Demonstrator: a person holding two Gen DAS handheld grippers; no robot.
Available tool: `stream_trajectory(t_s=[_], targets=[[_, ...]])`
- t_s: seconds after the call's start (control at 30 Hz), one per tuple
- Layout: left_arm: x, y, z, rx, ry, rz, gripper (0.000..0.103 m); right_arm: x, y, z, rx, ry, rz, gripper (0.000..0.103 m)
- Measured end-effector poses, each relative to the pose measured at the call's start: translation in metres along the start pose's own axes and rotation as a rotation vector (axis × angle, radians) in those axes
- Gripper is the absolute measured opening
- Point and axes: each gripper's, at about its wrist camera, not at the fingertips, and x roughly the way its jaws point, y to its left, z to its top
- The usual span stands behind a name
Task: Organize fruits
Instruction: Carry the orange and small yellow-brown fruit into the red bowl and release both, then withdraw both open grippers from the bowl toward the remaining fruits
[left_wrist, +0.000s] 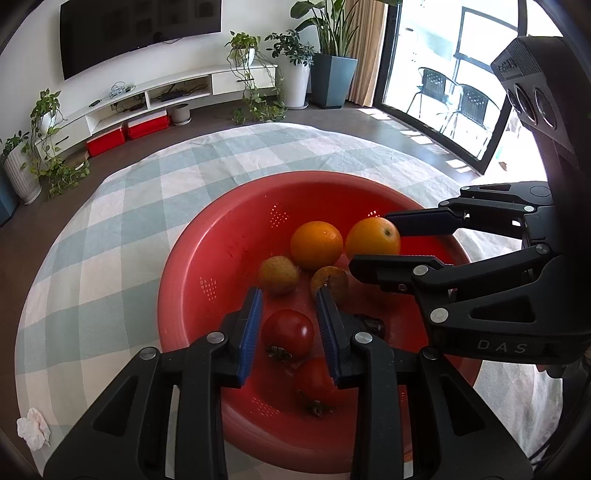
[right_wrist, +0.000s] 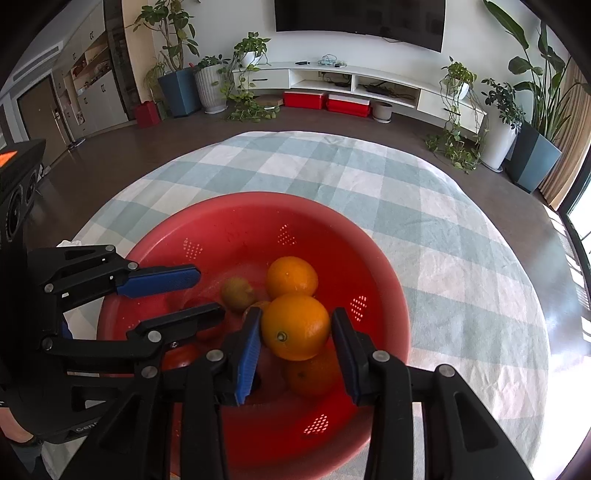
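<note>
A red colander bowl (left_wrist: 221, 236) on the checked cloth holds several fruits. My left gripper (left_wrist: 289, 293) has its blue pads close against both sides of a red tomato (left_wrist: 287, 332); a second tomato (left_wrist: 314, 384) lies nearer me. Two oranges (left_wrist: 316, 244) and two small yellow-brown fruits (left_wrist: 279, 275) lie further in. My right gripper (right_wrist: 296, 312) straddles an orange (right_wrist: 295, 326) that rests over another orange (right_wrist: 312, 373). One blue pad touches it and a slim gap shows at the other finger. The left gripper (right_wrist: 209, 291) reaches in from the left.
The bowl (right_wrist: 229, 236) stands at the near side of a table covered by a green-and-white checked cloth (right_wrist: 424, 229). A crumpled tissue (left_wrist: 33, 428) lies on the cloth at the near left. Both grippers are close together over the bowl.
</note>
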Motion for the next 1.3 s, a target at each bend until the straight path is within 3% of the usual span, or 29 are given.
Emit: stream_trajectory(t_s=[0.07,0.23,0.37,0.57,0.73,0.93,1.07,1.3], targets=[[-0.002,-0.001,0.000,0.001,-0.005,-0.002,0.036,-0.001,-0.002,-0.001,0.006,0.001,-0.001,0.050],[-0.013,-0.002,0.000,-0.008,-0.034,-0.003,0.063,-0.007,-0.006,-0.004,0.015,-0.001,-0.011,0.050],[-0.024,-0.003,-0.001,-0.010,-0.059,-0.004,0.072,-0.020,-0.007,-0.007,0.028,-0.025,-0.009,0.056],[-0.054,-0.005,-0.002,-0.013,-0.138,-0.002,0.098,-0.057,-0.013,-0.022,0.106,-0.108,0.024,0.069],[-0.079,-0.008,-0.006,-0.001,-0.168,0.012,0.103,-0.097,-0.015,-0.050,0.210,-0.218,0.095,0.088],[-0.103,-0.018,-0.024,0.012,-0.152,0.019,0.103,-0.128,0.007,-0.098,0.223,-0.259,0.129,0.089],[-0.112,-0.030,-0.041,0.047,-0.099,0.027,0.103,-0.140,0.025,-0.132,0.213,-0.272,0.108,0.089],[-0.112,-0.054,-0.081,0.071,-0.002,0.013,0.103,-0.131,0.051,-0.174,0.179,-0.229,0.066,0.085]])
